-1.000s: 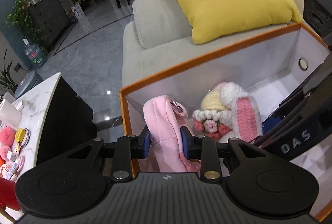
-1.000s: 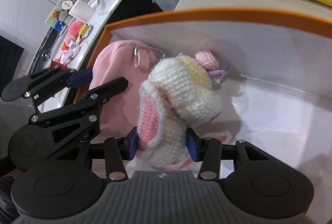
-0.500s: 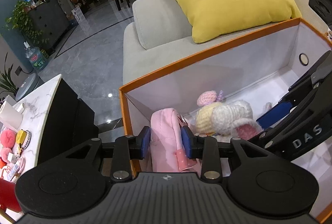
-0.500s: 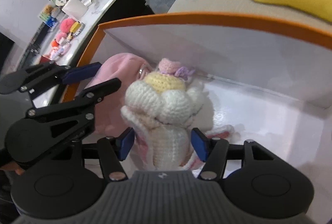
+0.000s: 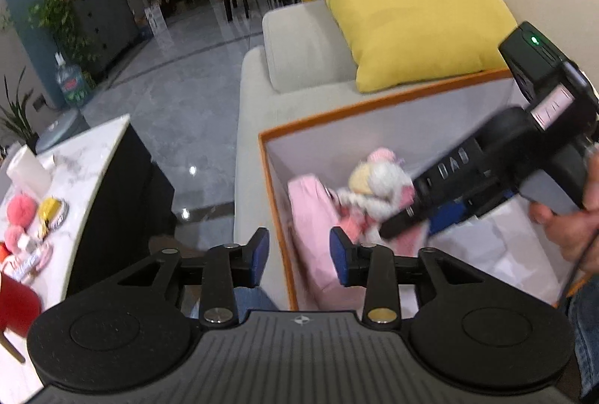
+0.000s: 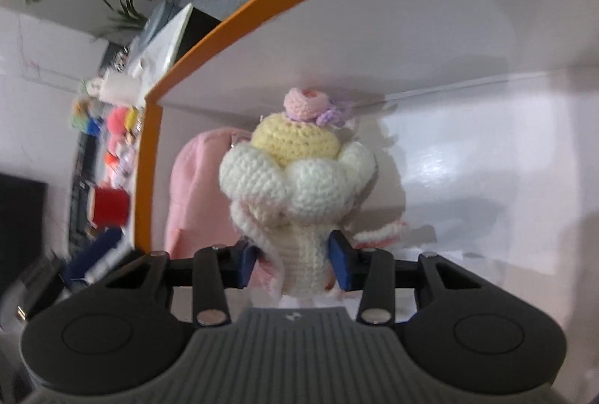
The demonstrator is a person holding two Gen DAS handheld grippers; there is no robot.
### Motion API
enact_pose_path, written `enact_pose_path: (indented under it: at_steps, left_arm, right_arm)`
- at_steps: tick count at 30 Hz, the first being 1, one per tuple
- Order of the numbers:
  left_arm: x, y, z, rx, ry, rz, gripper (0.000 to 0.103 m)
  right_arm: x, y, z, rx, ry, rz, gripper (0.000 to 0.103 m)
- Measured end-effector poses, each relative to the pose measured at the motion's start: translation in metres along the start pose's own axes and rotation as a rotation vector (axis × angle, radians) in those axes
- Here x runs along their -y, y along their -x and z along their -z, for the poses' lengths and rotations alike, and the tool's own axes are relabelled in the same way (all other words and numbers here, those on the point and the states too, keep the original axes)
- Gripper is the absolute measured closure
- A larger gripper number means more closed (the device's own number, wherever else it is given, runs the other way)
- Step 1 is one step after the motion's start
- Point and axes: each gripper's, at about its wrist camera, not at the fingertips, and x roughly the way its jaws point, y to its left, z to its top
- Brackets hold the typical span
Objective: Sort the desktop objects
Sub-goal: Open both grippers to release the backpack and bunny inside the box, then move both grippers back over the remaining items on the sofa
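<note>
An orange-rimmed white box (image 5: pixel 374 106) (image 6: pixel 239 13) sits on the sofa. A pink pouch (image 5: pixel 312 220) (image 6: pixel 191 194) lies inside at its left wall. My left gripper (image 5: pixel 299 254) is open and empty, above the box's left edge, pulled back from the pouch. A crocheted bunny doll (image 6: pixel 295 179) (image 5: pixel 374 187) sits inside the box beside the pouch. My right gripper (image 6: pixel 295 260) is inside the box, fingers on both sides of the doll's lower body, slightly parted, with small gaps showing.
A marble table (image 5: pixel 75 157) at the left holds pink pompoms (image 5: pixel 20 209), a white cup (image 5: pixel 28 170) and small toys. A yellow cushion (image 5: pixel 411 18) lies on the beige sofa (image 5: pixel 299 45) behind the box. A red object (image 5: pixel 15 303) is at far left.
My left gripper opened, let go of the pink pouch and pulled back up and left. My right gripper lowered the doll into the box and its fingers have loosened.
</note>
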Motion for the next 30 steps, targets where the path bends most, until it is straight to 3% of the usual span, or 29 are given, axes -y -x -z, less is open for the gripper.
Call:
enact_pose_path:
  at_steps: [6, 14, 17, 21, 24, 30]
  left_arm:
    - [0.000, -0.012, 0.007, -0.063, -0.027, 0.022, 0.050]
    - [0.010, -0.023, 0.004, -0.063, -0.124, 0.045, 0.046]
    - [0.010, -0.024, 0.002, -0.067, -0.143, 0.021, 0.061]
    - [0.007, -0.025, 0.000, -0.081, -0.135, -0.002, 0.070]
    - [0.011, -0.029, 0.001, -0.090, -0.140, -0.015, 0.071]
    - [0.011, -0.026, 0.002, -0.077, -0.113, -0.021, 0.070]
  right_arm:
    - [-0.012, -0.010, -0.001, 0.016, 0.104, -0.021, 0.060]
    - [-0.018, -0.007, -0.001, 0.017, 0.216, 0.018, 0.062]
    - [-0.020, -0.009, -0.002, 0.024, 0.260, 0.001, 0.067]
    - [-0.029, -0.008, -0.002, 0.027, 0.307, -0.031, 0.071]
    - [-0.027, -0.018, -0.009, -0.016, 0.270, 0.034, 0.071]
    - [-0.027, -0.017, -0.009, -0.020, 0.240, 0.027, 0.063]
